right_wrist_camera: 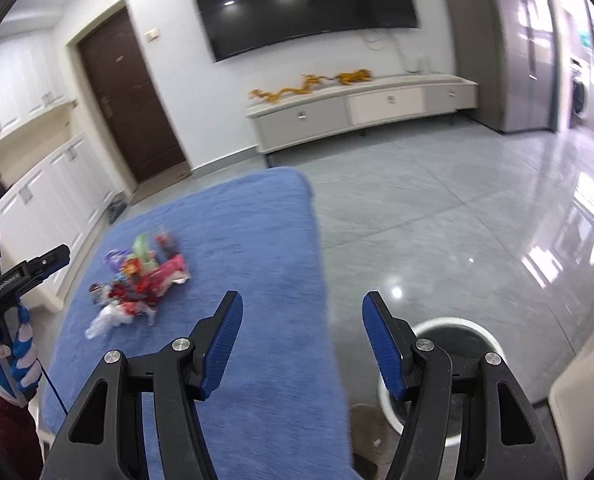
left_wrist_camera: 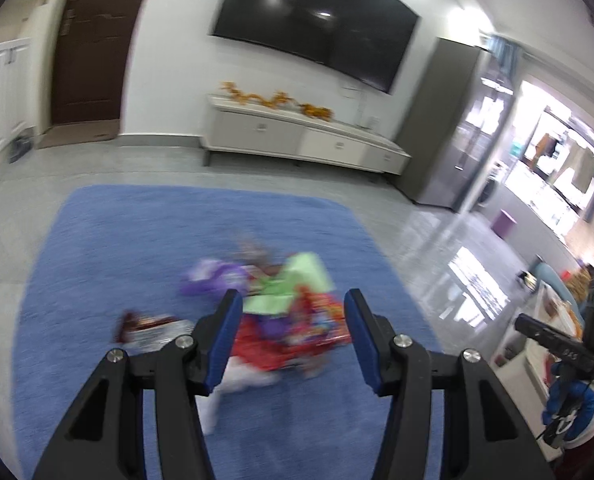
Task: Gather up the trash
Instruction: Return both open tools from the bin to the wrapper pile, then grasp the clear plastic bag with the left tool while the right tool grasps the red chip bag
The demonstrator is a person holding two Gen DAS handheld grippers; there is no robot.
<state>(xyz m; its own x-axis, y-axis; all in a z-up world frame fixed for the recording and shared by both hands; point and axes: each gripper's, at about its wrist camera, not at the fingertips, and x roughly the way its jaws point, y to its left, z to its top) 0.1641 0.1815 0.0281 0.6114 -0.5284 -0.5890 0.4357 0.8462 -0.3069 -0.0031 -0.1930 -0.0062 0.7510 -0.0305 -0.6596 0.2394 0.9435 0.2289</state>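
Observation:
A pile of crumpled snack wrappers (left_wrist_camera: 281, 312), red, green, purple and white, lies on a blue cloth-covered table (left_wrist_camera: 117, 248). My left gripper (left_wrist_camera: 293, 312) is open just above and in front of the pile, holding nothing. The pile also shows in the right wrist view (right_wrist_camera: 137, 284), to the left on the cloth. My right gripper (right_wrist_camera: 301, 320) is open and empty over the table's right edge. A white round bin (right_wrist_camera: 457, 364) stands on the floor below it, to the right of the table.
A separate dark red wrapper (left_wrist_camera: 145, 326) lies left of the pile. A low white TV cabinet (right_wrist_camera: 361, 110) and wall TV (right_wrist_camera: 305, 0) stand across the grey tiled floor. White cupboards (right_wrist_camera: 37, 200) line the left wall. The left gripper and gloved hand (right_wrist_camera: 13, 344) show at the left.

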